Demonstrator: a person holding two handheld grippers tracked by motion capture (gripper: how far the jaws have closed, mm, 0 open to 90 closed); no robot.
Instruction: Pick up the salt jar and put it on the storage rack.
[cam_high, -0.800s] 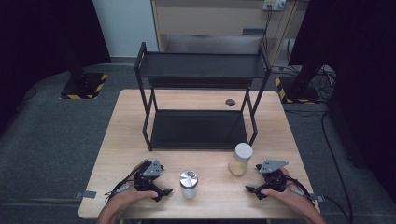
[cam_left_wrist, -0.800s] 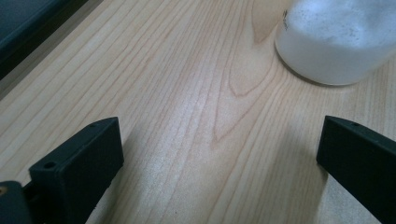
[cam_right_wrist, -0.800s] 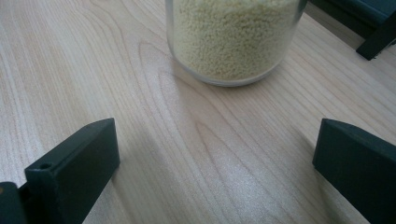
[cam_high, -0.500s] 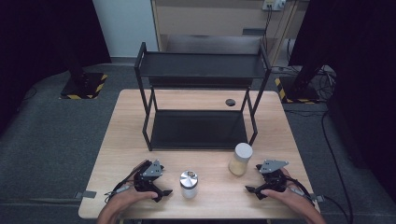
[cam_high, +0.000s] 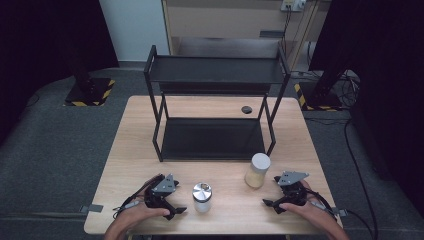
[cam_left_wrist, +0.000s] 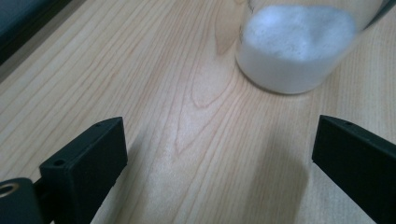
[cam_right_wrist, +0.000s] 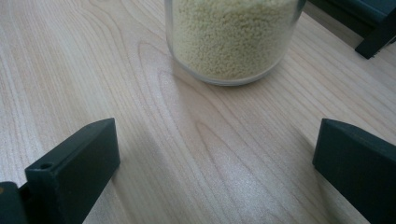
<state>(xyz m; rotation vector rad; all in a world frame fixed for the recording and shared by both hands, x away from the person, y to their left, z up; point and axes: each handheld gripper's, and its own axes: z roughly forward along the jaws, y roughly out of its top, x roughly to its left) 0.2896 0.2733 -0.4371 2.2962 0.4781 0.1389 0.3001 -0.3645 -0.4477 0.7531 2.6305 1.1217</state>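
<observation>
Left claw (cam_high: 175, 209) sits on the near left of the worktop (cam_high: 135, 150), jaws spread wide, nothing between them. Its own view looks straight at the base of the white-powder jar (cam_left_wrist: 299, 46), which is just ahead and untouched. In the high view that jar has a metal lid (cam_high: 202, 191) and stands near centre, just right of the left claw. Right claw (cam_high: 270, 204) mirrors it on the near right, jaws also wide apart and empty, with the yellow-grain jar (cam_right_wrist: 233, 37) standing ahead of it. From above, that grain jar carries a white lid (cam_high: 260, 162) and stands by the near right leg of the black shelf rack (cam_high: 215, 75). Compared with the frames under a second ago: no change. Both hands, both jars and the rack are in the same spots. Reads to me as the start pose, with neither jar grasped yet. Likely job is jars onto the rack, both tiers of which look bare. Next step would probably be advancing either claw until the jar body sits between the jaws, then closing.
</observation>
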